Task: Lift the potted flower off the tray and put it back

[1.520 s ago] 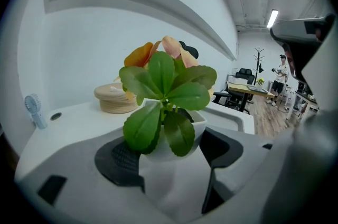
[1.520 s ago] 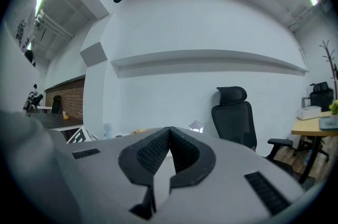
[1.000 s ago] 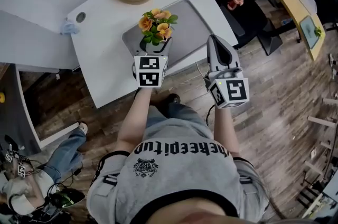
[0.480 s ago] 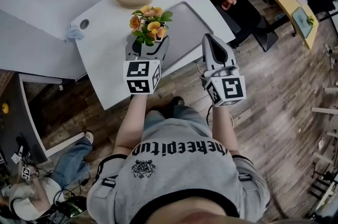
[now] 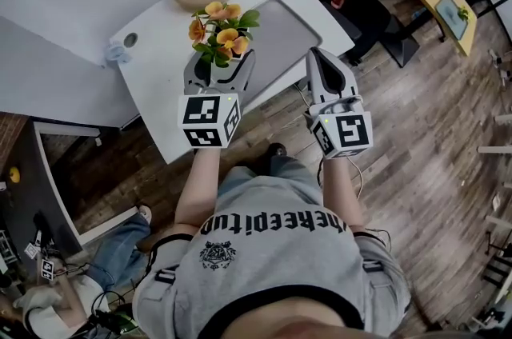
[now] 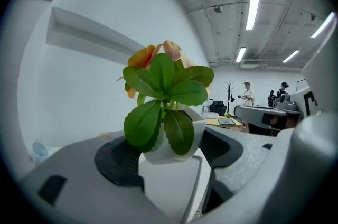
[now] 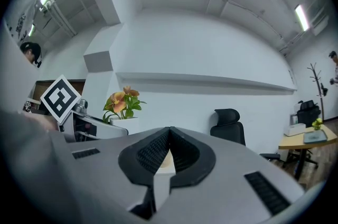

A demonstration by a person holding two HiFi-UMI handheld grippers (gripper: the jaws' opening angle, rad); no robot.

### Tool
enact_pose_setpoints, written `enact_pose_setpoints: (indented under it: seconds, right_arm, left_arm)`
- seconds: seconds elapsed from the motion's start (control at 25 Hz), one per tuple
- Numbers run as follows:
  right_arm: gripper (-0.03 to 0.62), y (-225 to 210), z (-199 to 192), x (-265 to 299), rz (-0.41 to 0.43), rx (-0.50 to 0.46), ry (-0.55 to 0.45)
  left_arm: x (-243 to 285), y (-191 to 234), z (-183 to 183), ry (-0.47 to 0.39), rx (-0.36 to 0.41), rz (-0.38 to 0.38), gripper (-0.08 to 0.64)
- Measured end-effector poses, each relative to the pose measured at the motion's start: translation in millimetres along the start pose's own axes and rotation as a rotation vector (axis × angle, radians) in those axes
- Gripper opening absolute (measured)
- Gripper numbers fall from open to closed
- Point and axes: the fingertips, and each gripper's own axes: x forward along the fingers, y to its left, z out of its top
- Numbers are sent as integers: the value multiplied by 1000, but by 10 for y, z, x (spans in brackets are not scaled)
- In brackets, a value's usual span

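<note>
Your right gripper (image 5: 322, 61) hangs at the desk (image 5: 156, 101) edge, fingers pressed together on nothing. Your left gripper (image 5: 220, 67) pinches the white pot of the potted flower (image 5: 218, 29) between its fingers, raised over the left end of the grey tray (image 5: 282, 32).

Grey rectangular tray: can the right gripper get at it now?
Probably yes. The right gripper, shut and empty, hovers beside the grey rectangular tray; the left gripper holds the white pot of orange flowers over its other end, so nothing stands between.
</note>
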Motion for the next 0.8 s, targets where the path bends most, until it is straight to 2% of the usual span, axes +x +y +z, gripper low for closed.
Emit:
enact_pose_setpoints:
  seconds: [0.36,0.8]
  right_arm:
    - [2,116,51,-103,-29,-11,-6]
    - [2,-17,-38,-214,-90,-28,35]
  left_arm:
    - [-11,7,-57,5,38,-34,342]
    - [394,35,-332,58,47,-62,342]
